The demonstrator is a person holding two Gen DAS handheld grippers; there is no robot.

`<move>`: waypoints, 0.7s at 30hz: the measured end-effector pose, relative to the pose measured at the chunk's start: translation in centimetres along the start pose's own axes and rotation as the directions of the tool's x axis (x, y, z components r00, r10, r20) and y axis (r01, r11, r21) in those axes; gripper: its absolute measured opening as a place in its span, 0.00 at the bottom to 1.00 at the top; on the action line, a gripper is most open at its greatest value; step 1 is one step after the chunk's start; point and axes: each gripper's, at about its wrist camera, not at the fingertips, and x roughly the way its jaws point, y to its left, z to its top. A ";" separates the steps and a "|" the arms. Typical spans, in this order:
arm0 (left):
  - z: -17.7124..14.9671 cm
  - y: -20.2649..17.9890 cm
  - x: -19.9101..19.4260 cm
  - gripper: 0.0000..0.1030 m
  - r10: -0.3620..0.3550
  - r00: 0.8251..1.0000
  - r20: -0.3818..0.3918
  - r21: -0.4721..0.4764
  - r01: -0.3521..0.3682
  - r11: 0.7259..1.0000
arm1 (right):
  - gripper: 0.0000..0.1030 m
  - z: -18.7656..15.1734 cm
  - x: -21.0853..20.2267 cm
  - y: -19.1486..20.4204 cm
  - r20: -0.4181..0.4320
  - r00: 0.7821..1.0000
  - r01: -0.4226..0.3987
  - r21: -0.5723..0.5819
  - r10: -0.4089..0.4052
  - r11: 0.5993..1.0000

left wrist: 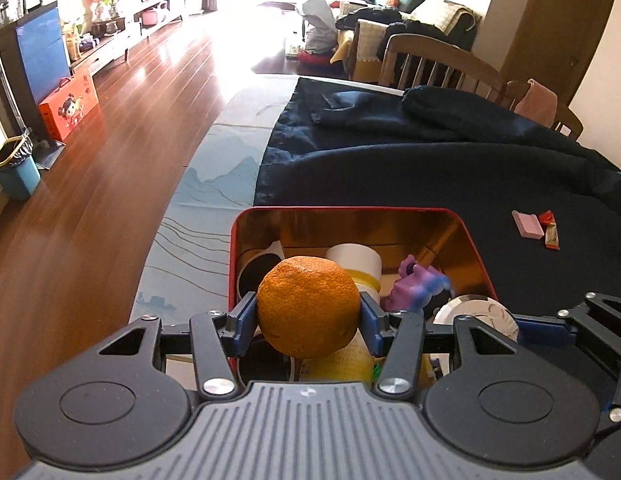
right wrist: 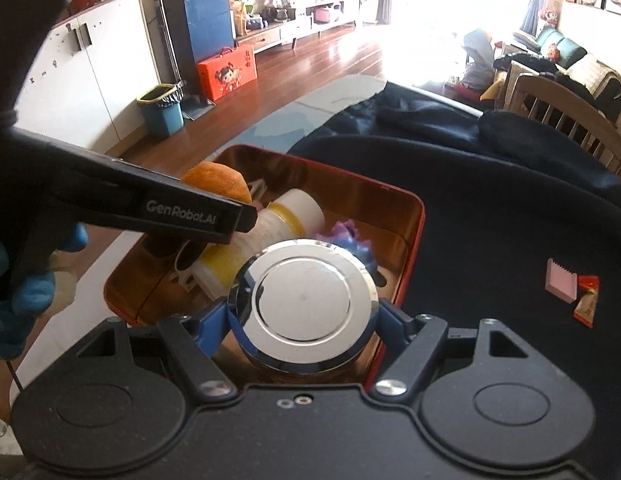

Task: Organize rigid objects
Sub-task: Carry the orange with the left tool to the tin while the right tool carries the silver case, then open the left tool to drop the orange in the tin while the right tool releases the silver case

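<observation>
Left hand-held gripper (left wrist: 308, 314) clamps orange (left wrist: 308, 306); right (right wrist: 302, 312) lid (right wrist: 304, 306).

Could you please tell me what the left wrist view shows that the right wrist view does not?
Only the left wrist view shows the left gripper clamping the orange from both sides. Only the right wrist view shows the right gripper clamping the chrome disc face-on, and a blue-gloved hand. Both show the red tin, the white and yellow bottle, the purple toy and the pink eraser.
</observation>
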 end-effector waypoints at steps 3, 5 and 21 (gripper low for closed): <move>-0.1 0.0 0.1 0.50 -0.004 1.000 0.015 0.015 0.004 1.000 | 0.73 -0.1 0.7 0.0 -0.018 1.000 -0.001 0.006 0.001 1.000; -0.1 0.0 0.2 0.50 -0.009 1.000 0.019 0.021 0.009 1.000 | 0.73 -0.2 1.0 0.1 -0.028 1.000 -0.001 0.000 0.001 1.000; -0.5 0.4 0.8 0.50 0.003 1.000 0.007 0.015 -0.003 1.000 | 0.79 -0.3 1.4 1.0 -0.037 0.999 0.006 -0.027 -0.007 1.000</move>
